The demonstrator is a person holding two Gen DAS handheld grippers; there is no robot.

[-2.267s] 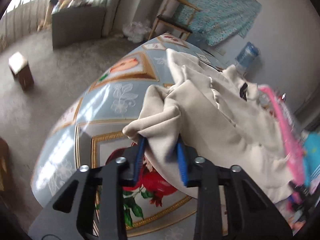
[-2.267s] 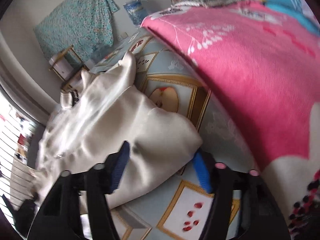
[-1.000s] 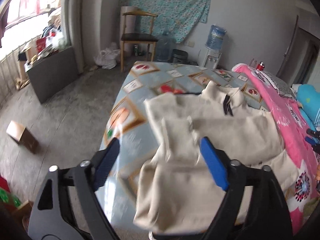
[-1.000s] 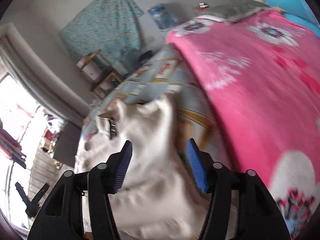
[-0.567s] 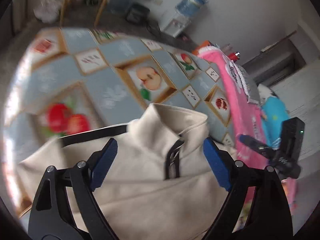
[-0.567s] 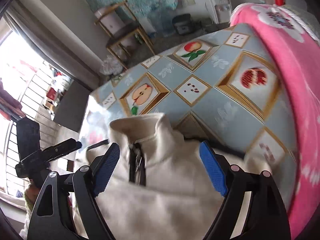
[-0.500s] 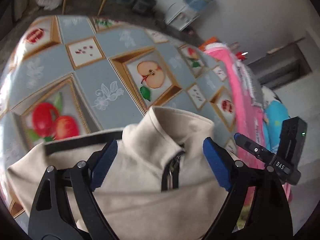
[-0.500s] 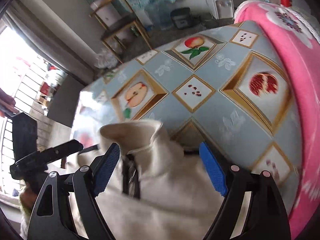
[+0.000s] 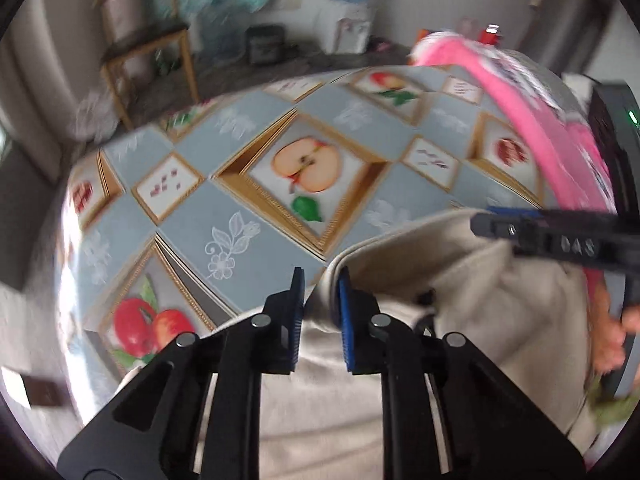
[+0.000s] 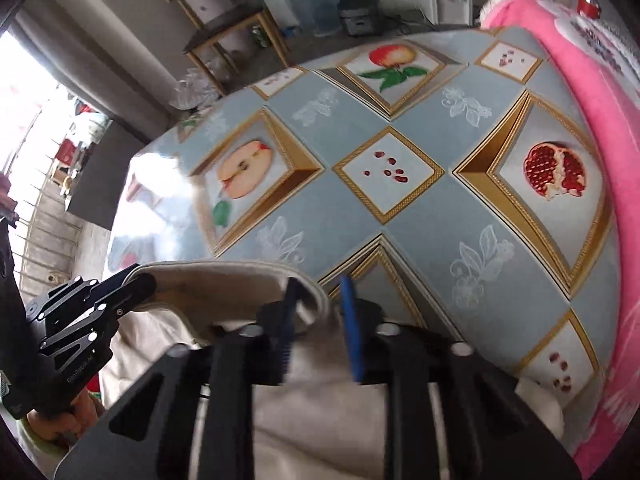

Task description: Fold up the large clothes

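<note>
Garment: a cream pullover (image 9: 500,320) with a stand-up collar lies on the bed (image 9: 256,216), its collar end toward the middle of the fruit-patterned cover and its body running under both cameras.
Collar: the raised edge (image 10: 224,276) curves between the two grippers; a dark zip shows just below it in the left wrist view.
Left gripper (image 9: 320,312): its jaws have just been closing and now stand nearly together, with the left end of the collar edge pinched between the blue pads.
Right gripper (image 10: 320,320): its jaws have also just been closing to a narrow gap, with the right end of the collar fold between them; the pads press on the cloth.
Each in the other's view: the right gripper reaches in from the right of the left wrist view onto the collar; the left gripper, held by a hand (image 10: 60,420), comes in from the lower left of the right wrist view.
Bedding: a pink blanket (image 10: 600,152) lies along the right side of the cover, beside the pullover.
Room: a wooden chair (image 10: 236,16) stands on the floor beyond the bed.
</note>
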